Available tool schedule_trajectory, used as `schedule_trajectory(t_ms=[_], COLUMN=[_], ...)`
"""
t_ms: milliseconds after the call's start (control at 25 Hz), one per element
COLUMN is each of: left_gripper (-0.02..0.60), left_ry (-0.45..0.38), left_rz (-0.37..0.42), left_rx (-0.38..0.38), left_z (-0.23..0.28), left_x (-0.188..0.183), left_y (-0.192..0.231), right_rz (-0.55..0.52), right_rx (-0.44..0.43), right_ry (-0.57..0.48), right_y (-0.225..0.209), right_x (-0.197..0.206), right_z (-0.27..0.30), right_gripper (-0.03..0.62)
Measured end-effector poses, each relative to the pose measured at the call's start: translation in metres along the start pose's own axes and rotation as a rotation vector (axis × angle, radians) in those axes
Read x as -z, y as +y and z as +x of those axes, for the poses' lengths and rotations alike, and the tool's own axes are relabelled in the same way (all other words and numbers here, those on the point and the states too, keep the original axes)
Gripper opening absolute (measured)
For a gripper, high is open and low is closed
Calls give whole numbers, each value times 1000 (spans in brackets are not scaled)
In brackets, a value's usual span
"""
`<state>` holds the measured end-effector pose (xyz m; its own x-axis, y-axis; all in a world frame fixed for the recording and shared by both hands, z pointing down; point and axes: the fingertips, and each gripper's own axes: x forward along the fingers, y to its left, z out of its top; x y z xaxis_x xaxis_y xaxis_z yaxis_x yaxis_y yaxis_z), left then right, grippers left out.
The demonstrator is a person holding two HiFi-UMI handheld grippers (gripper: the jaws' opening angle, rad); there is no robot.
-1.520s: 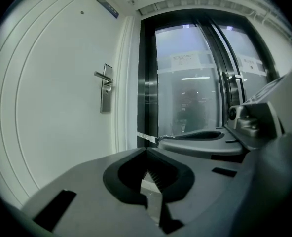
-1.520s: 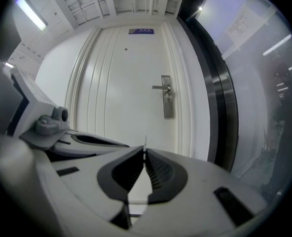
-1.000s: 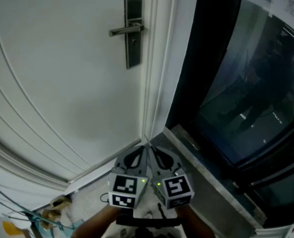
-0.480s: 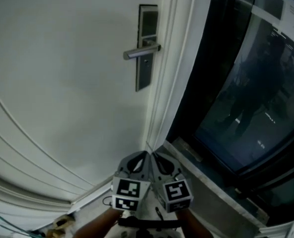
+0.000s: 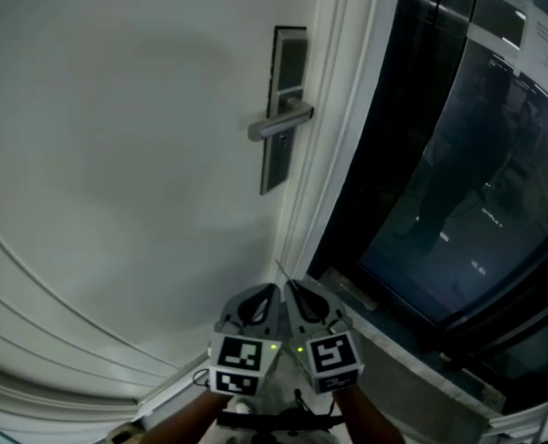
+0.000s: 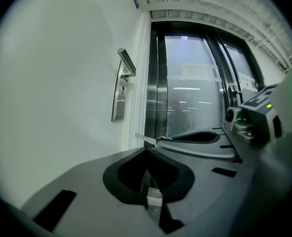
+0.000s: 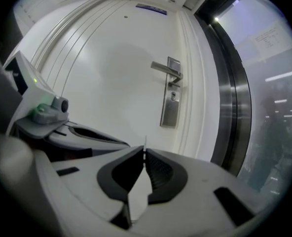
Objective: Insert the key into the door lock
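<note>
Two hand-held claws sat side by side, low in front of a white door [image 5: 117,155], their bodies touching and their tips angled up towards it. The right claw [image 5: 289,287] was pressed together on a key [image 7: 145,141]. The thin metal blade stood edge-on between the closed tips and poked out just past them, pointing up at the door. The left claw [image 5: 272,290] was pressed together too, with nothing between its tips. It lay just beside the right claw on that claw's left, and its tips ended close to the key's blade.

Each claw carried a marker cube, black and white squares with a small green light, at its rear end: one behind the left claw [image 5: 237,363] and one behind the right [image 5: 330,358].

The lock plate [image 5: 283,109], a tall dark metal strip, was fixed to the door well ahead of and above both claws, well apart from the key. A silver lever handle [image 5: 281,124] stuck out from the plate towards the claws' left. A small keyhole [image 7: 173,97] showed in the plate just below the handle.

To the right of the claws ran the white door frame [image 5: 334,137], and beyond it a dark glass panel [image 5: 459,174] with faint reflections.
</note>
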<state>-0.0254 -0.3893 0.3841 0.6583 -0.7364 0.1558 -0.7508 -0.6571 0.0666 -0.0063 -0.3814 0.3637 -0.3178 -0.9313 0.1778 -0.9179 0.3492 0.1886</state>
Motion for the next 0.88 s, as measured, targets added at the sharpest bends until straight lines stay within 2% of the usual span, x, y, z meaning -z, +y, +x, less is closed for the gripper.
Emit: schedule_trajectory(t_ms=[480,880], left_gripper=[3,3], left_ry=[-53,-72], left_rz=[-4,20], left_rx=[-23,-90], left_z=[32,64], left_x=[-31,-50], left_y=[17,21], right_rz=[-334,-702], right_rx=[32,38], right_ry=[-29,-104], right_y=[-45,-81], right_x=[-33,-70], right_z=[29,51], right_gripper=[21,21])
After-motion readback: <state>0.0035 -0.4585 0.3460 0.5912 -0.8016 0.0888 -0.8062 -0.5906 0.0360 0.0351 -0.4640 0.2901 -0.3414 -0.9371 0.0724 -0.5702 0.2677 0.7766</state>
